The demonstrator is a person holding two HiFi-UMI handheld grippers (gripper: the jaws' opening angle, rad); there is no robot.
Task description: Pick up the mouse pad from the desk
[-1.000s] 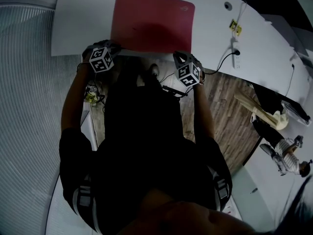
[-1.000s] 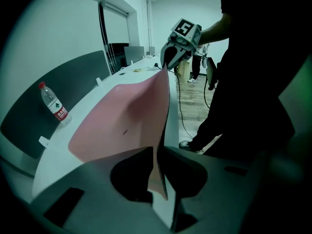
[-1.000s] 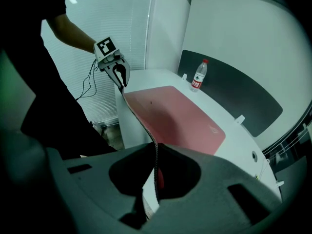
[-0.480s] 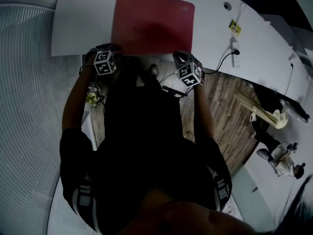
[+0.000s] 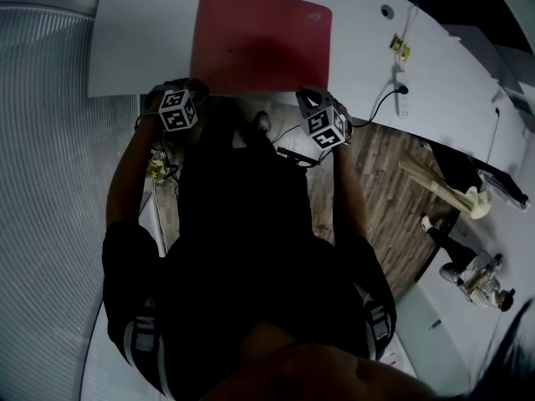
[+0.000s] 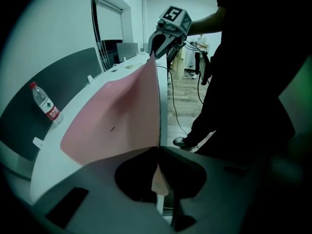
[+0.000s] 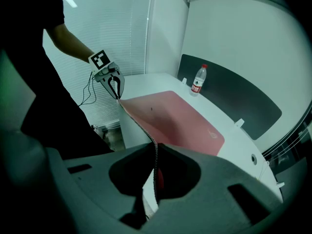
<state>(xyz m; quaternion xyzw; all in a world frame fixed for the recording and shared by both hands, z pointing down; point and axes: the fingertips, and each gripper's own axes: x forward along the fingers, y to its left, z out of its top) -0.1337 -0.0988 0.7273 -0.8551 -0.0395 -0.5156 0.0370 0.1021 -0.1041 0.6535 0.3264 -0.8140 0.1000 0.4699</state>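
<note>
A large red mouse pad lies on the white desk, its near edge at the desk's front. My left gripper is shut on the pad's near left corner, and my right gripper is shut on the near right corner. In the left gripper view the mouse pad curls up from the desk and its stitched edge runs into my closed left gripper. The right gripper view shows the mouse pad with its near edge lifted, pinched in my right gripper.
A water bottle stands at the desk's back by a dark panel. A power strip and cable lie on the desk's right. A person sits on the wooden floor at the right.
The left gripper shifted slightly right along the pad's near edge and is closed on the corner again. The right gripper has held still on its corner.
</note>
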